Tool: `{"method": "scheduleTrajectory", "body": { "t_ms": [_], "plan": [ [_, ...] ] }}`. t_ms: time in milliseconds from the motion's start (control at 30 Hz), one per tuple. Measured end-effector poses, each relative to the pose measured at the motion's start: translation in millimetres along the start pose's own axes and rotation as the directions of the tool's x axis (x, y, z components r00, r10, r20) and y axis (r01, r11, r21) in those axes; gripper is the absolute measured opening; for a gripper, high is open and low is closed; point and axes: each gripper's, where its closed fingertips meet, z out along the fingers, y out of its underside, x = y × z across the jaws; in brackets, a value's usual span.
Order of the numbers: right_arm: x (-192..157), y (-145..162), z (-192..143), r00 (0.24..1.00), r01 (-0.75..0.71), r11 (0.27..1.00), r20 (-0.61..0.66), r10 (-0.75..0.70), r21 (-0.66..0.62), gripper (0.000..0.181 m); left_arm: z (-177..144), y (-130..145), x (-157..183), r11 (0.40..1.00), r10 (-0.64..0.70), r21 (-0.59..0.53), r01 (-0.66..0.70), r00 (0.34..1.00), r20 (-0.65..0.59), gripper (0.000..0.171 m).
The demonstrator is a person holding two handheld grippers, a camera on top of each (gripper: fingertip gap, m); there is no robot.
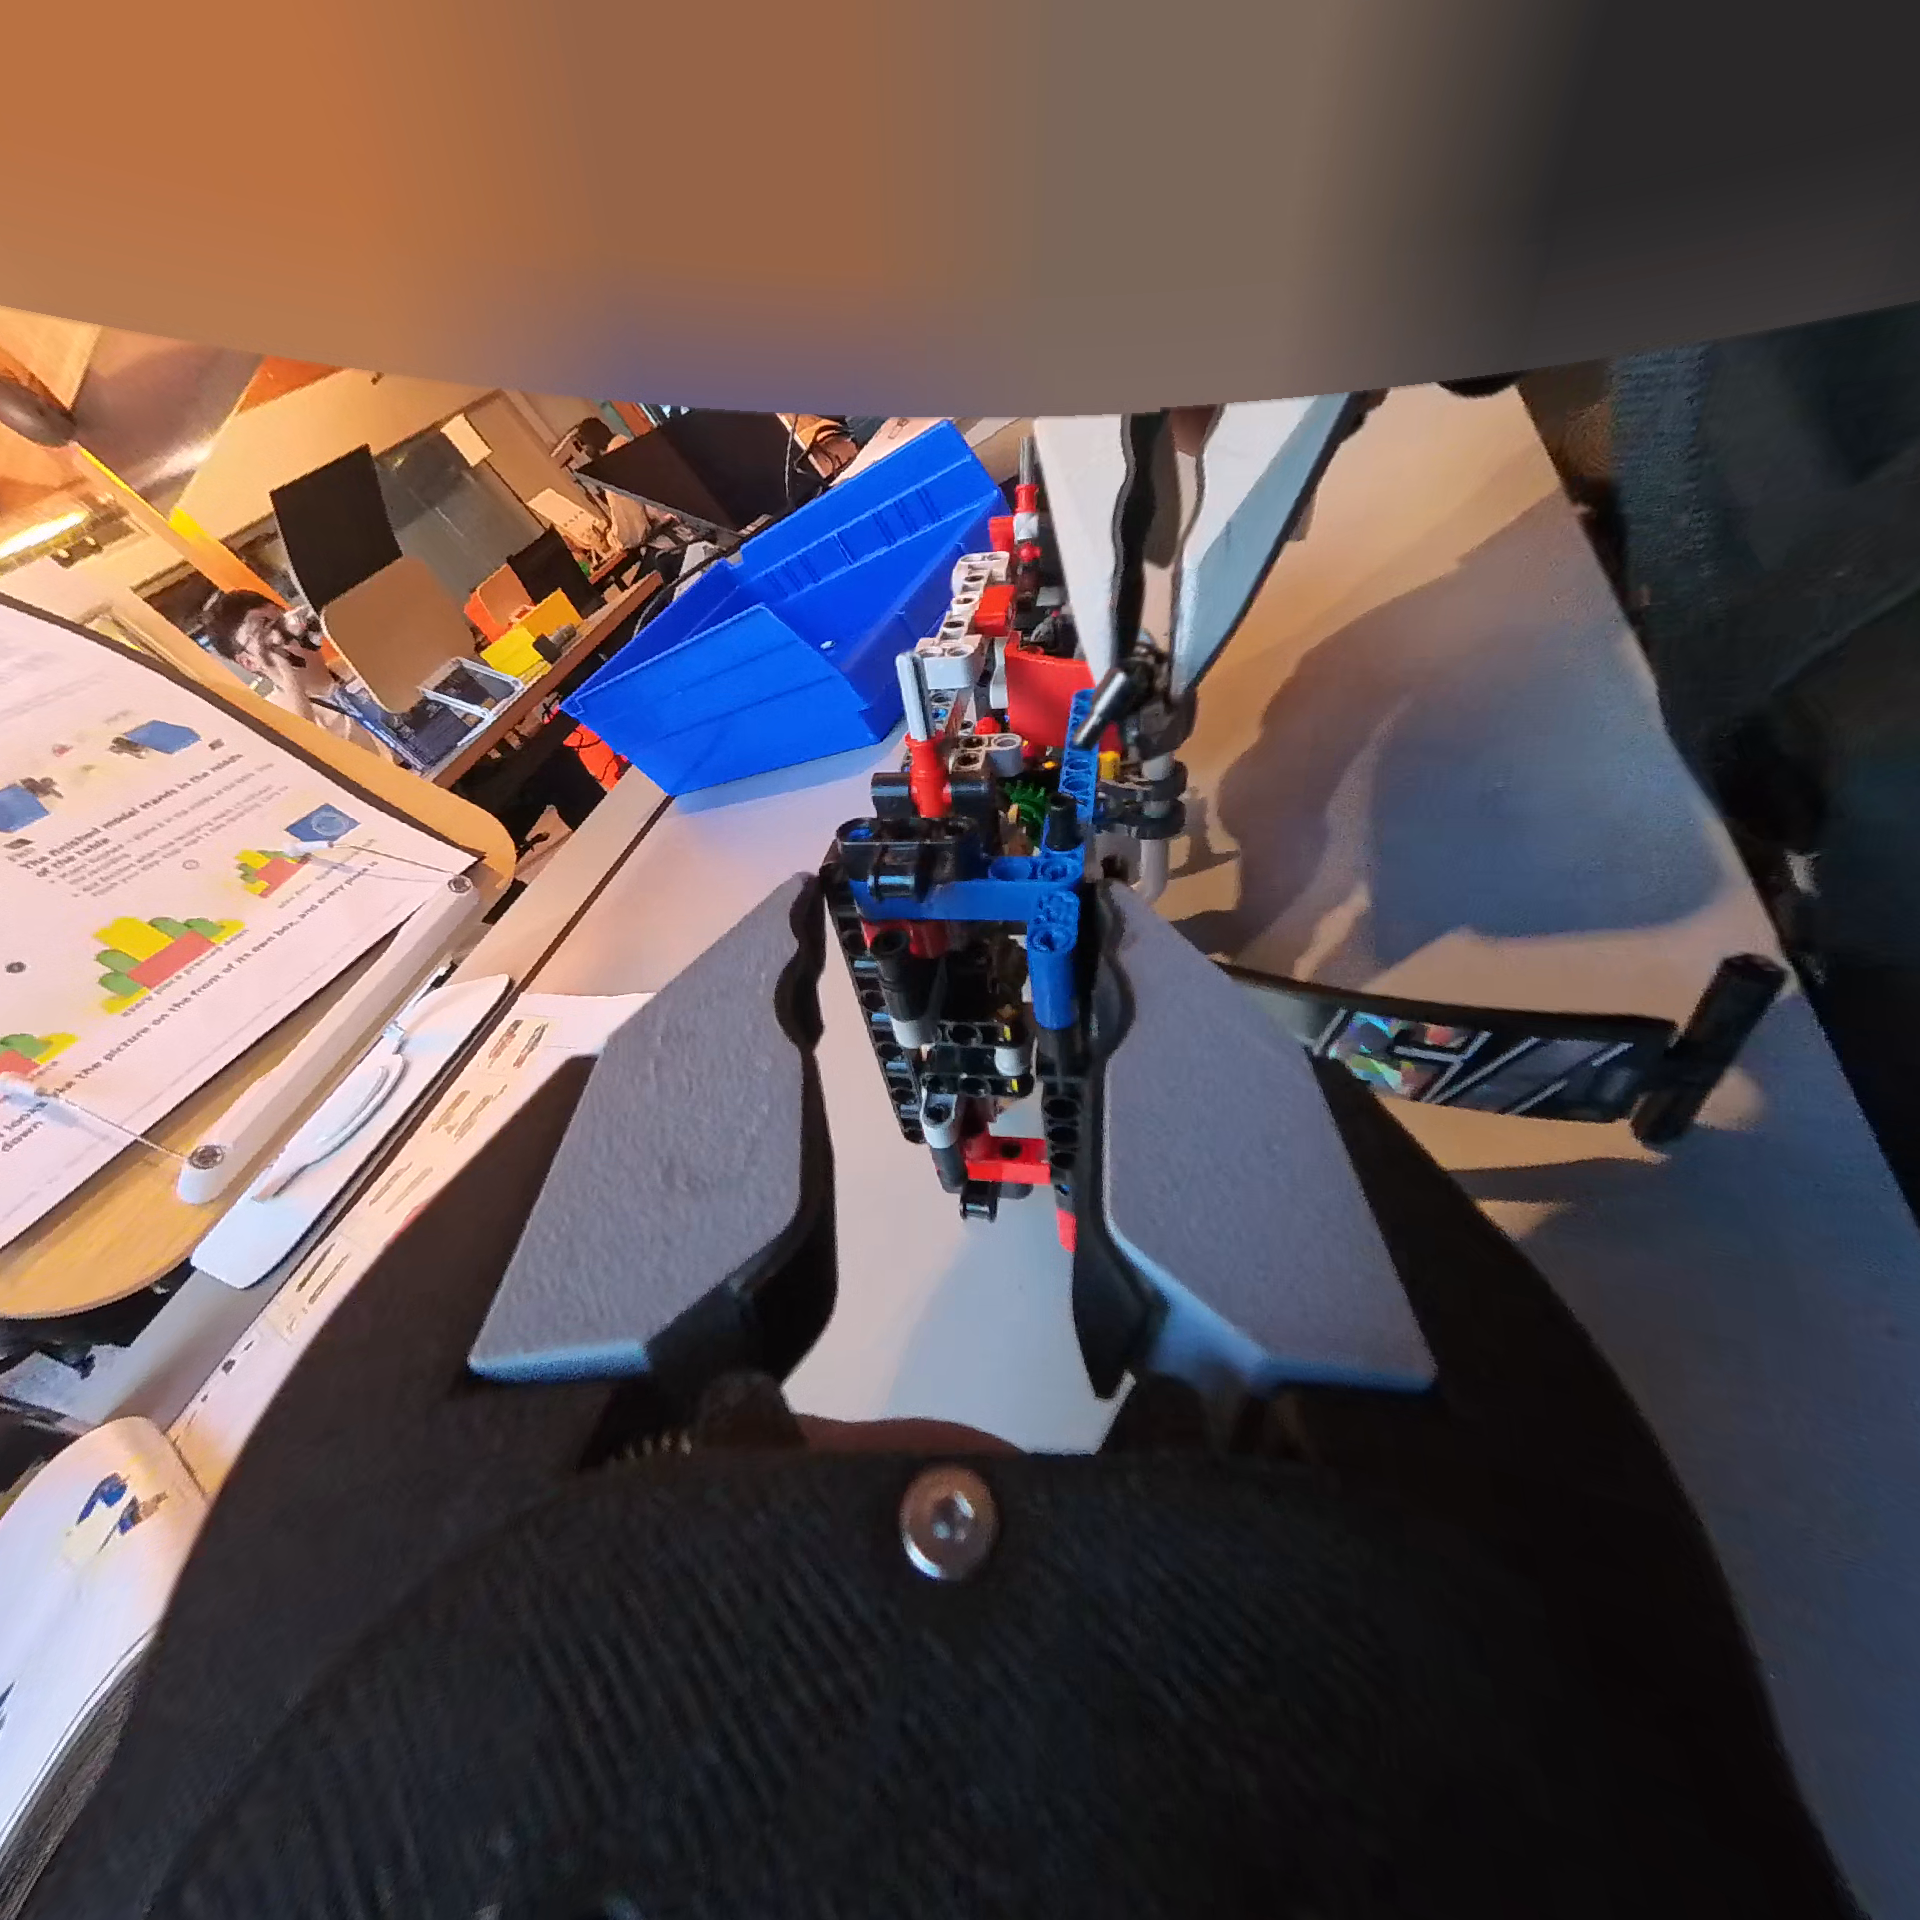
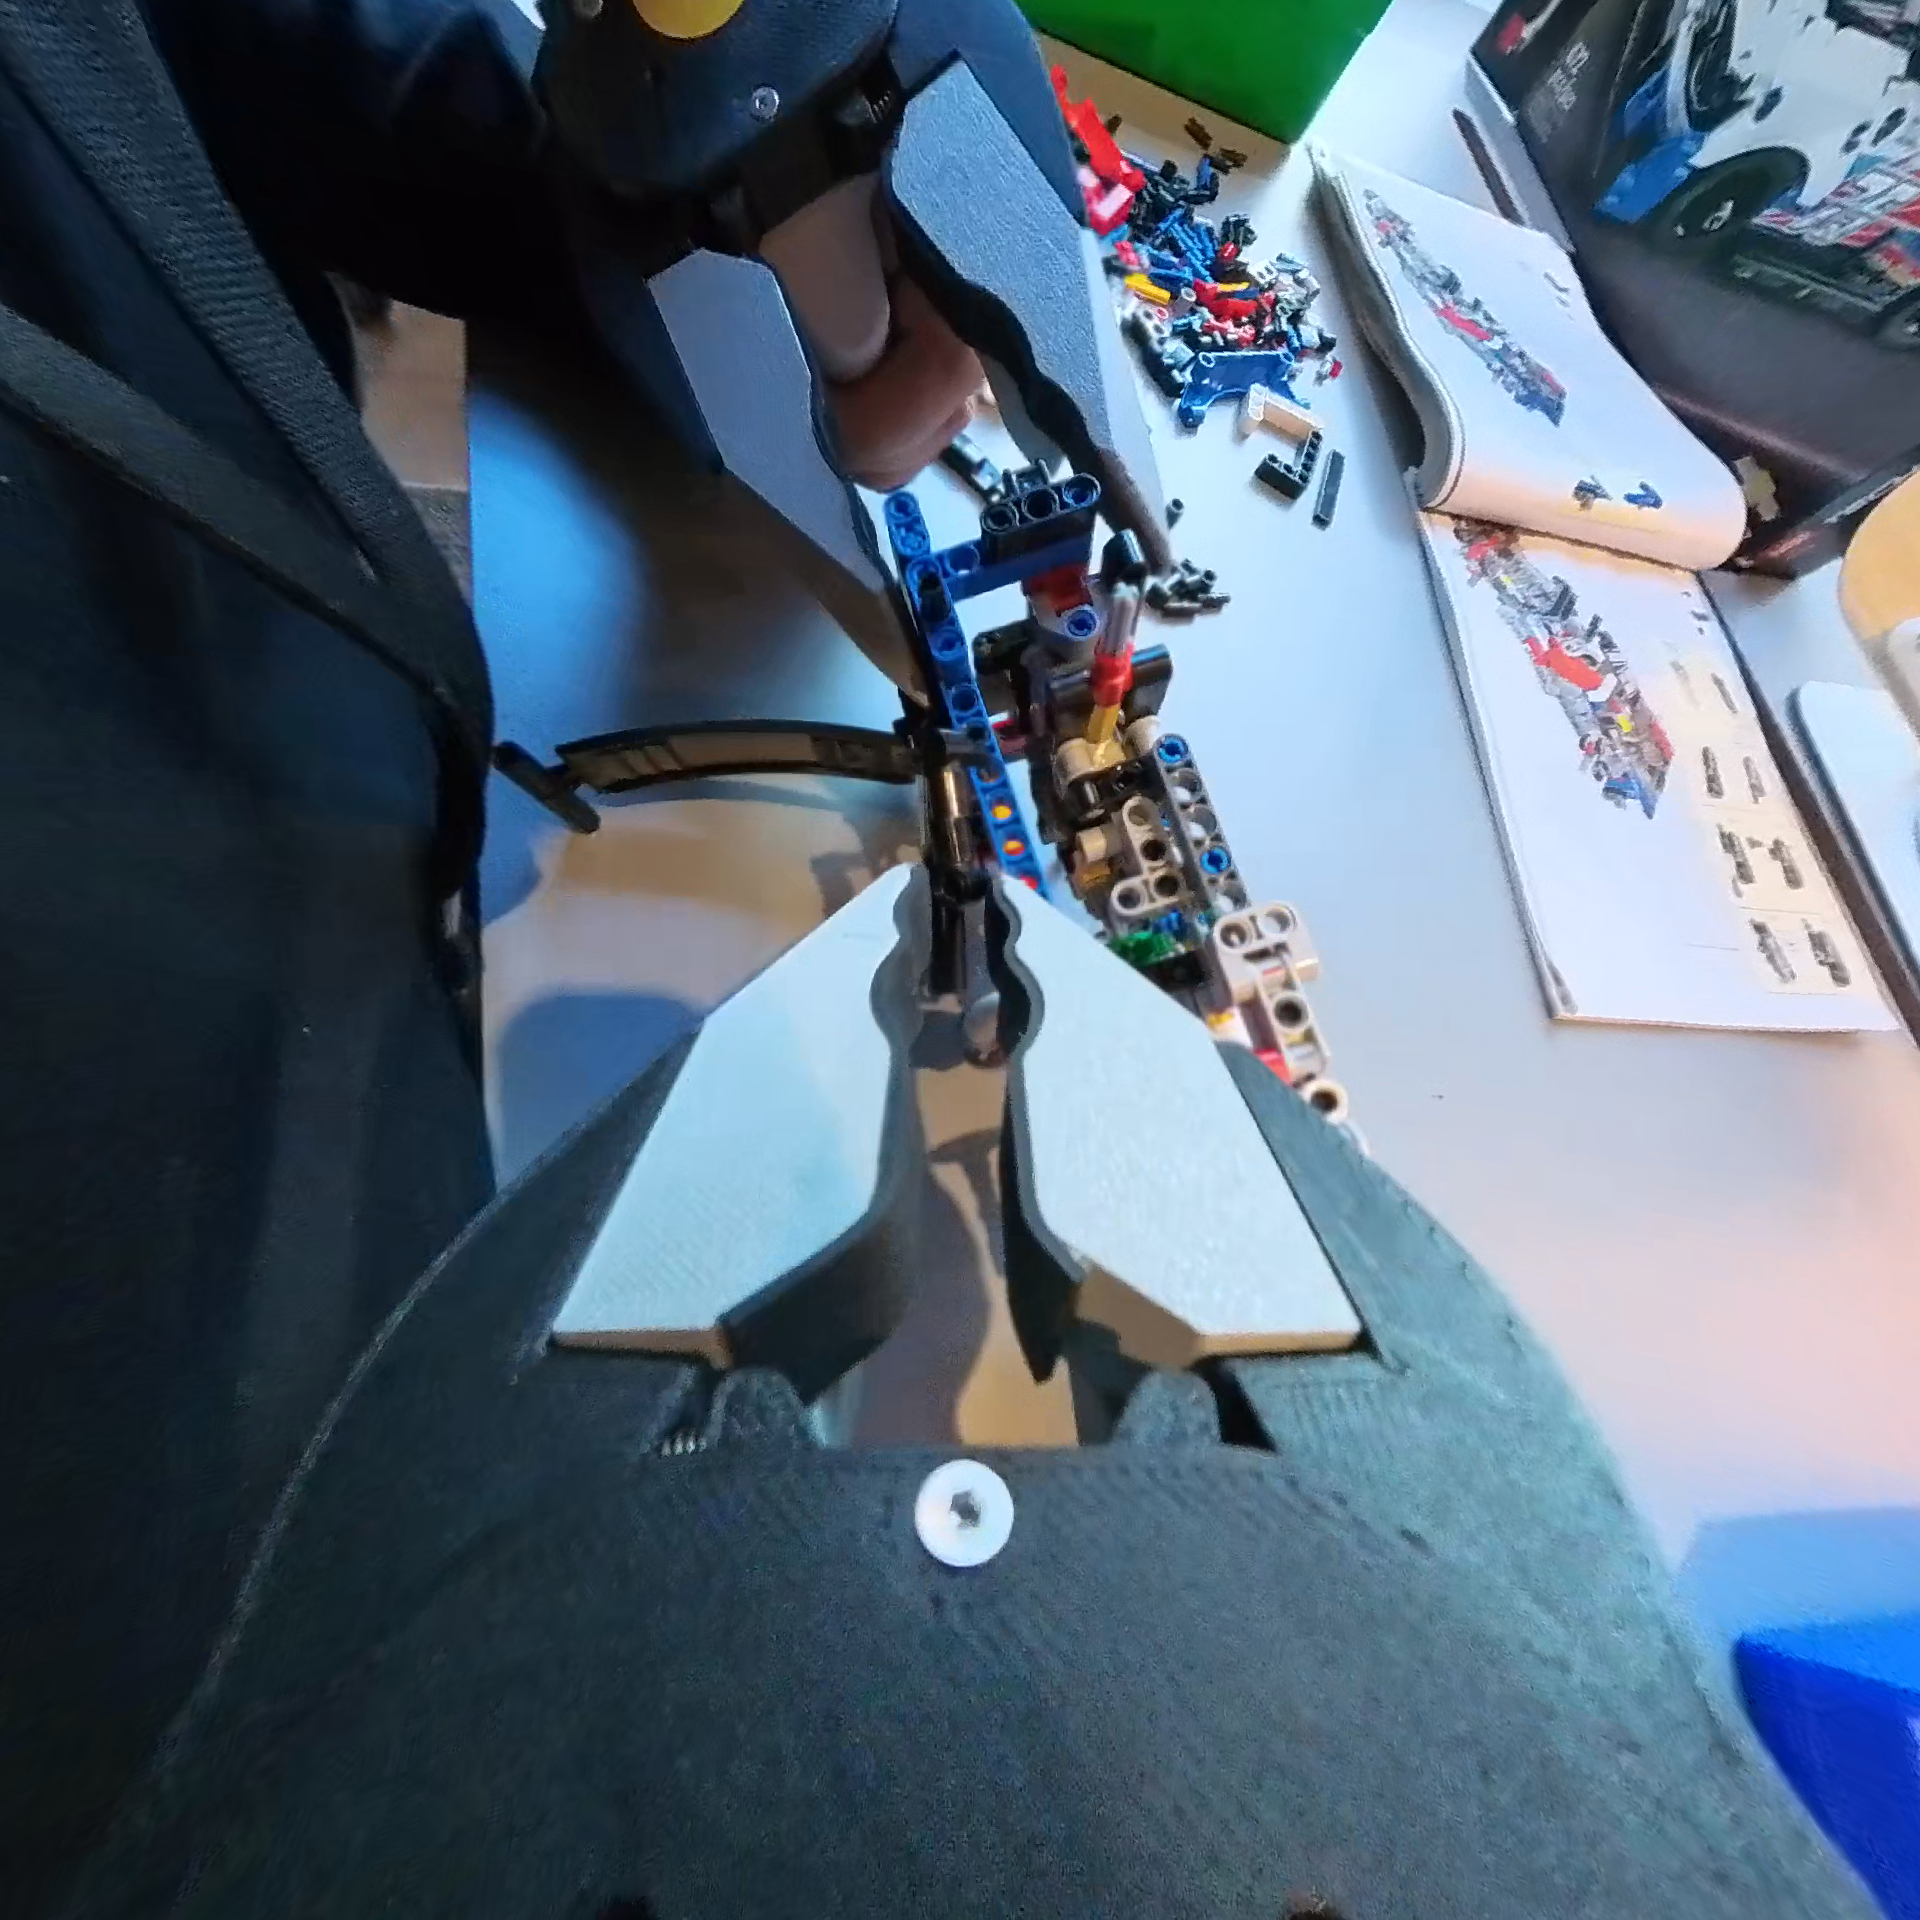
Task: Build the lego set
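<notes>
Left wrist view
- Left gripper [image 1: 951,914]: closed on the lego model [image 1: 961,935]; each fingertip presses one flank of the near end.
- Lego model: long frame of black, blue, red and grey beams, running away from the camera over the tabletop [image 1: 1558,831].
- Curved black panel [image 1: 1475,1060]: juts out to the right of the model and ends in a short black crossbar; shiny sticker on its face.
- Right gripper [image 1: 1132,686]: reaches in from above at the model's far right side, fingertips pinched on a small dark part there.
- Blue bin [image 1: 790,644]: on the tabletop, just left of the model's far end.
- Instruction sheet [image 1: 177,904]: on a stand at far left, printed with coloured brick pictures.

Right wrist view
- Right gripper [image 2: 961,935]: closed on a thin black rod-like part [image 2: 951,914] at the model's near left edge, where the curved black panel [image 2: 727,753] joins.
- Lego model [image 2: 1101,748]: lies lengthwise on the tabletop [image 2: 1507,1247], blue beam along its left side, grey beams toward the near end.
- Left gripper [image 2: 1018,499]: grips the model's far end from above.
- Loose parts pile [image 2: 1216,301]: beyond the model, mixed blue, red and black pieces.
- Instruction booklet [image 2: 1621,790]: open, right of the model, well apart.
- Set box [image 2: 1745,187]: top right corner.
- Green bin [image 2: 1195,52]: top edge, behind the pile.
</notes>
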Motion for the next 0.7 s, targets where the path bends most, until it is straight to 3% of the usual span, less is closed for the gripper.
{"method": "scheduleTrajectory", "body": {
  "t_ms": [233, 467, 567, 700],
  "plan": [
    [0, 8, -8, 1.000, -0.016, 0.999, 0.009, 0.016, 0.046, 0.007, 4, 1, -2, 0.997, -0.065, -0.030, 0.064, 0.998, -0.004, 0.047],
    [-2, 10, -18, 0.993, -0.107, 0.988, 0.057, 0.101, 0.113, 0.007, -14, -21, -10, 0.985, -0.175, 0.021, 0.174, 0.984, 0.041, 0.050],
    [-6, 9, -22, 0.991, -0.117, 0.986, 0.074, 0.109, 0.118, 0.006, -25, -31, -6, 0.987, -0.159, -0.021, 0.161, 0.986, 0.051, 0.045],
    [-10, 7, -27, 0.996, -0.079, 0.989, 0.060, 0.072, 0.127, 0.006, -29, -55, 20, 0.982, -0.158, -0.110, 0.154, 0.987, -0.025, 0.034]
  ]
}}
